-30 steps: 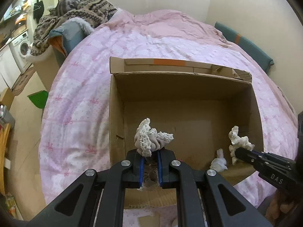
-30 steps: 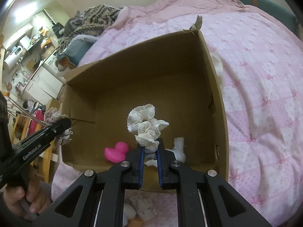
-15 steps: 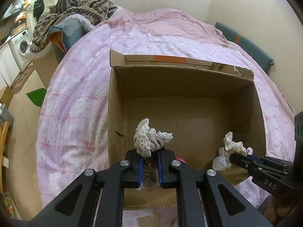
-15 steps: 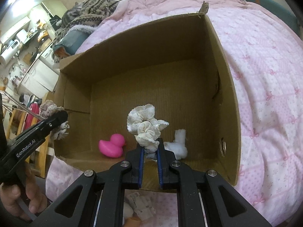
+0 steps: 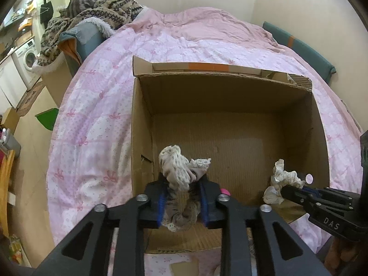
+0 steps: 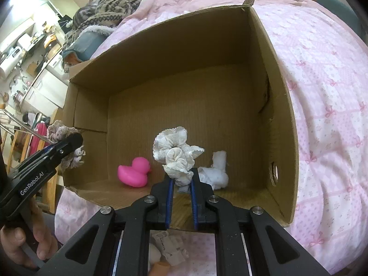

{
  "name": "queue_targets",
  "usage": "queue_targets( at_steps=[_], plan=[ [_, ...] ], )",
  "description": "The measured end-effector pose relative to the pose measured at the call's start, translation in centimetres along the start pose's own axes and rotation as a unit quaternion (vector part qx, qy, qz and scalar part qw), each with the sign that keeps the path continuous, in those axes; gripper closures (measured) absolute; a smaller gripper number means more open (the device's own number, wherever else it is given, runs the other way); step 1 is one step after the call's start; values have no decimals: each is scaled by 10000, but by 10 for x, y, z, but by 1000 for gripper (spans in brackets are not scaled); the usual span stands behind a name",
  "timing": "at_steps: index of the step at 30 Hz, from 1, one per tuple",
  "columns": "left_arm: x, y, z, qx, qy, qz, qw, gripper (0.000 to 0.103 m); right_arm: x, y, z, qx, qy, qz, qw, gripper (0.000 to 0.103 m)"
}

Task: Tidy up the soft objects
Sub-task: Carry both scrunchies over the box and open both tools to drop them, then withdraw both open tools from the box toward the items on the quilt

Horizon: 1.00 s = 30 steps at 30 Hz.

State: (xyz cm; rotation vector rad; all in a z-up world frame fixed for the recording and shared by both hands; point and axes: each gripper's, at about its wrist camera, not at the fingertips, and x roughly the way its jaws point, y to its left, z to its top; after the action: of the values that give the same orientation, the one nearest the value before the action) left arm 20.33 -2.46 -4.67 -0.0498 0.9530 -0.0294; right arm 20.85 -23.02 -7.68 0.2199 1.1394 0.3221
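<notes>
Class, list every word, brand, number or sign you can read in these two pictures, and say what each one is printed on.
"DAS" – on the side of the right claw, seen from the left wrist view.
"GenRobot.AI" – on the side of the left claw, seen from the right wrist view.
Print on the crumpled paper packet lying on the quilt below the cardboard box: too small and blurred to read.

pink quilt [image 5: 96, 105] | patterned blanket [image 5: 101, 7] | washing machine [image 5: 28, 56] | green cushion [image 5: 299, 46]

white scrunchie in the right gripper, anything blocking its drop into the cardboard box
Nothing visible does: the white frilly scrunchie hangs over the open brown cardboard box; the pink rubber duck and white soft toy sit beside it.
</notes>
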Motion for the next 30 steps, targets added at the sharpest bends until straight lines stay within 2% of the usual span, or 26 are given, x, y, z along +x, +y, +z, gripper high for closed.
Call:
queue_targets(
  at_steps=[3, 4, 6, 11, 12, 17, 18, 19, 25, 30],
  plan=[
    [-1, -1, 0, 6, -29, 37, 10000, 49, -2, -1, 1, 51, -47, 88, 9999, 89],
    [-3, -1, 1, 7, -62, 47, 10000, 44, -2, -1, 1, 47, -56, 84, 9999, 89],
    [-6, -2, 1, 26, -127, 47, 9999, 41, -2, -4, 1, 76, -58, 114, 9999, 89],
    [-8, -4, 1, 91, -156, 62, 9998, 39, -4, -7, 0, 99, -104, 158, 9998, 87],
    [-8, -3, 1, 82, -156, 77, 9998, 39, -5, -7, 0, 122, -111, 179, 9997, 84],
    [-10, -1, 1, 38, -157, 51, 9999, 39, -11, -11, 0, 242, -232, 265, 9991, 60],
    [-11, -1, 1, 39, -175, 60, 9998, 39, -13, -11, 0, 263, -284, 293, 9988, 42],
    [-12, 0, 1, 38, -192, 66, 9998, 39, -17, -12, 0, 281, -388, 313, 9984, 34],
    [-25, 4, 2, -80, -341, -3, 9994, 39, -46, -13, 0, 315, -996, 398, 9937, 34],
    [-35, 9, 2, -186, -366, -16, 9992, 39, -56, -15, -1, 355, -1064, 392, 9929, 34]
  ],
)
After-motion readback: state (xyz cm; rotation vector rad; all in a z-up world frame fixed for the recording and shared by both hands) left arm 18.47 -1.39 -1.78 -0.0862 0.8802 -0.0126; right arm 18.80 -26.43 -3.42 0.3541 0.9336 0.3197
